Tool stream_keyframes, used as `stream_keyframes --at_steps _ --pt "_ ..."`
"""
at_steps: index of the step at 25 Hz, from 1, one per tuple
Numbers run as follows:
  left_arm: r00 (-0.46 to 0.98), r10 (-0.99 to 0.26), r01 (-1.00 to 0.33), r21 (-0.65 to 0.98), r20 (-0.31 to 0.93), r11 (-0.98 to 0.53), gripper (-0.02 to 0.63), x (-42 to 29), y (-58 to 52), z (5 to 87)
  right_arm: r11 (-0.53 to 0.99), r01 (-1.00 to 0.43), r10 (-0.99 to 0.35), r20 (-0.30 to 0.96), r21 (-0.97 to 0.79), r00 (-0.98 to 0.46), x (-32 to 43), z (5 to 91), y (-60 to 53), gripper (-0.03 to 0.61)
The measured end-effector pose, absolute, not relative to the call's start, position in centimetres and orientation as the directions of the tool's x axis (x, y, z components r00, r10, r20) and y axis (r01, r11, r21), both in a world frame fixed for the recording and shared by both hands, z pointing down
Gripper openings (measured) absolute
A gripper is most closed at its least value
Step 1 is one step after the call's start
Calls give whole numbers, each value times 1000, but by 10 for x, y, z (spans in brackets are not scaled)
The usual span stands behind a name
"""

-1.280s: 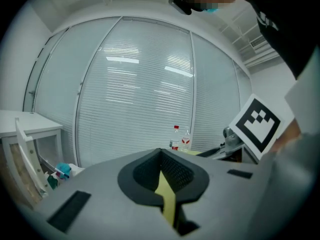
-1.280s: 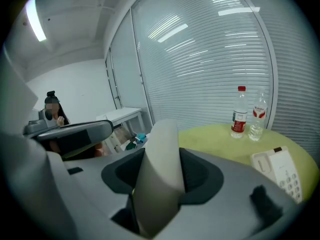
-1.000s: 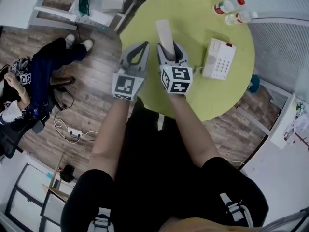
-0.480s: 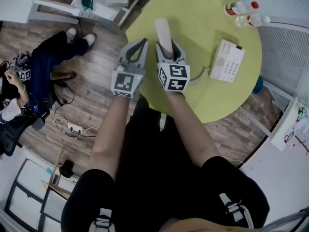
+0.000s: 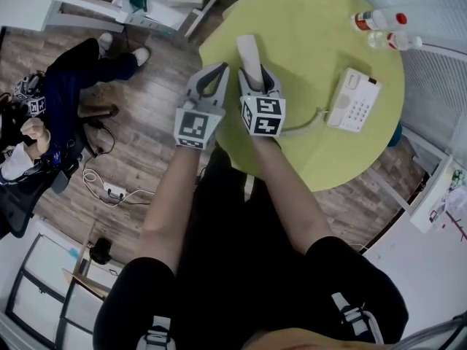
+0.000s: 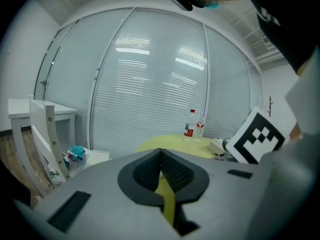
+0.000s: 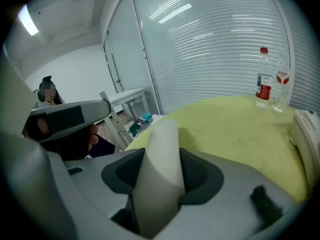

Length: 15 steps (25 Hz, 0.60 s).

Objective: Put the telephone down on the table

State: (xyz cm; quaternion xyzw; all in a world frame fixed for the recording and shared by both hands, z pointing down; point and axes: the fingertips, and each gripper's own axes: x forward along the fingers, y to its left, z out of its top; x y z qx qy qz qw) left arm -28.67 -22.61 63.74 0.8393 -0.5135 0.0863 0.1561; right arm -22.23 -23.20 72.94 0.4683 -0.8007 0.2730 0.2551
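Observation:
My right gripper [image 5: 255,77] is shut on a white telephone handset [image 5: 249,52], which sticks out past the jaws over the round yellow-green table [image 5: 306,20]. In the right gripper view the handset [image 7: 161,154] fills the gap between the dark pads. The white telephone base [image 5: 354,99] with its keypad lies on the table to the right, a cord [image 5: 305,125] running from it toward the handset. My left gripper [image 5: 220,68] hovers just left of the right one at the table's edge, shut, with nothing in it.
Two plastic bottles [image 5: 381,22] stand at the table's far right, beyond the base. A white chair and a desk [image 5: 164,2] stand beyond the table's left side. A seated person [image 5: 51,115] and floor cables [image 5: 109,192] are on the left.
Both grippers have drawn left, away from the telephone base, so the gap to it has widened. The handset stays in the right gripper's grip.

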Motion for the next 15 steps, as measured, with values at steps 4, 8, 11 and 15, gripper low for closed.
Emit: stream_keyframes --at_steps 4,8,11,15 --pt "457 -831 -889 184 316 -419 8 -288 -227 646 430 -884 -605 670 -180 -431 -227 736 -234 218" --pt "458 -829 -889 194 321 -416 8 -288 -229 652 444 -883 -600 681 -152 -419 -229 742 -236 221" --pt "460 -827 -887 197 324 -417 8 -287 -229 654 451 -883 -607 682 -129 -409 -231 743 -238 225" --pt "460 -826 -887 202 327 -414 8 -287 -227 655 465 -879 -603 691 -103 -399 -232 742 -238 230"
